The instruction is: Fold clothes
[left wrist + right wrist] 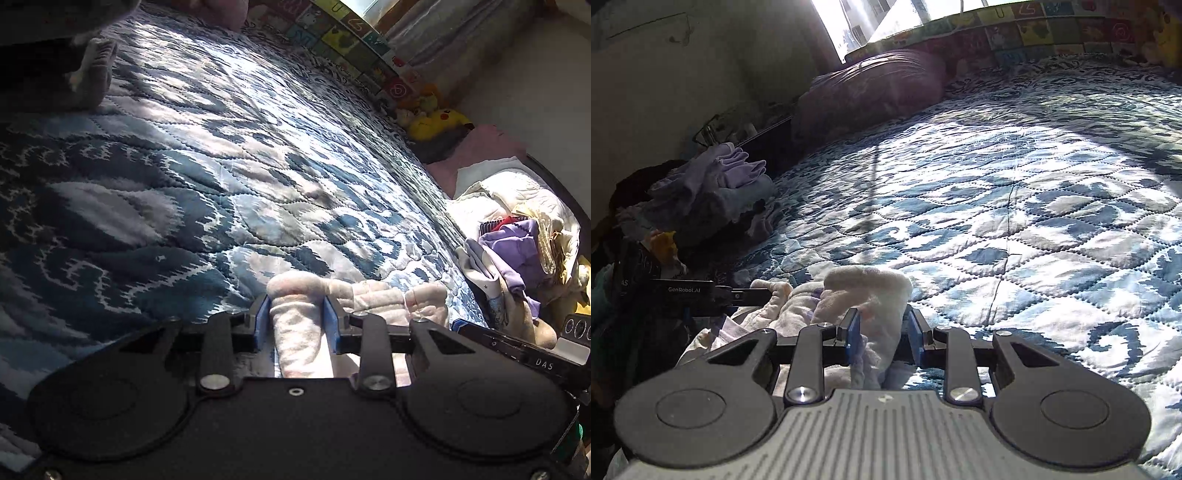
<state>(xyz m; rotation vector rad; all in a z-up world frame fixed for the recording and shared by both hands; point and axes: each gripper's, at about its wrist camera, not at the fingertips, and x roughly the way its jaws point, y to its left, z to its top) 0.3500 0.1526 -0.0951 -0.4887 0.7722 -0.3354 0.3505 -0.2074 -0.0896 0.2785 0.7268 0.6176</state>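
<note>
A pale fleecy garment [354, 295] lies bunched on the blue-and-white quilt [221, 166] near its front edge. My left gripper [297, 314] is shut on a thick fold of it, the cloth filling the gap between the blue pads [261, 321]. In the right wrist view the same garment [798, 306] shows white with a lilac lining, and my right gripper [881, 326] is shut on another bunched fold. Left of the garment in that view juts the body of the other gripper [701, 291]; the right gripper's body [524, 350] shows at the right of the left wrist view.
A heap of loose clothes [517, 236], purple and cream, sits at the bed's right side. Folded lilac and grey garments [713, 188] are stacked at the left edge. A purple pillow [871, 85], a yellow plush toy [439, 120] and a patchwork headboard [1052, 29] line the far side.
</note>
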